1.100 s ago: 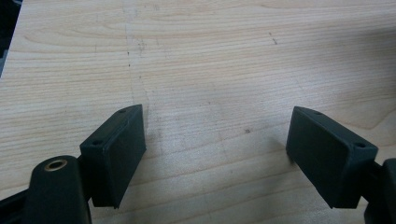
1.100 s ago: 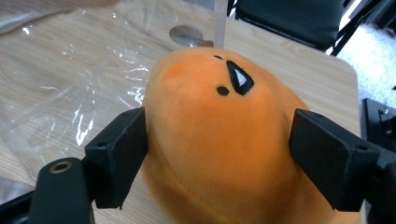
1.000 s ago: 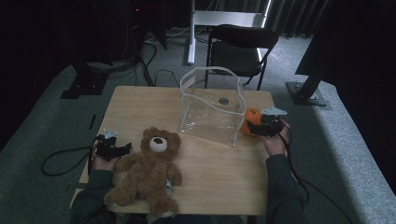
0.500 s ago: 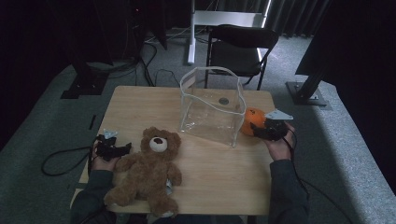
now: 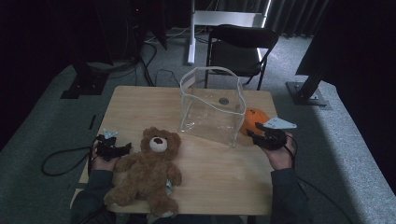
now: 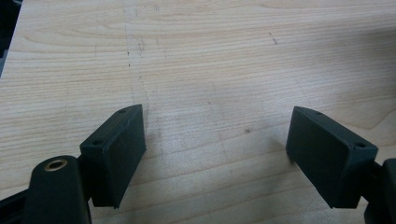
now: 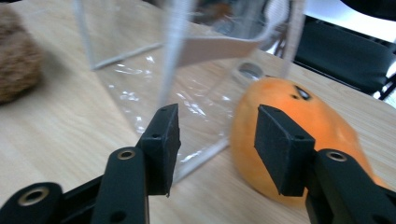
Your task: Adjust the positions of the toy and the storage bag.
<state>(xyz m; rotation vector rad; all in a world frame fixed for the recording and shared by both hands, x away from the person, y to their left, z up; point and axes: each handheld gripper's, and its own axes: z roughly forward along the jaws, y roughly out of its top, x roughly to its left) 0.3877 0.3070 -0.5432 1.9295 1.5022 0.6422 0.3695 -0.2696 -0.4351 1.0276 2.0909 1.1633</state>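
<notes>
A brown teddy bear (image 5: 144, 170) lies on its back at the near left of the wooden table (image 5: 140, 107). My left gripper (image 5: 114, 148) rests beside its left arm, open wide over bare wood (image 6: 217, 114). A clear plastic bag (image 5: 210, 109) stands upright mid-table, with an orange plush toy (image 5: 254, 119) at its right side. My right gripper (image 5: 254, 135) points at the bag's near corner and the orange toy (image 7: 289, 107). Its jaws (image 7: 217, 112) have just been closing and stand half apart, with neither pad pressing on anything.
A black chair (image 5: 240, 44) and a white stand are behind the table's far edge. Cables run over the floor at the left. The teddy's fur (image 7: 16, 60) sits at the left edge of the right gripper view.
My right gripper has drawn back a little toward the person, beside the orange toy, and its jaws have narrowed. The left gripper and the teddy bear have stayed put.
</notes>
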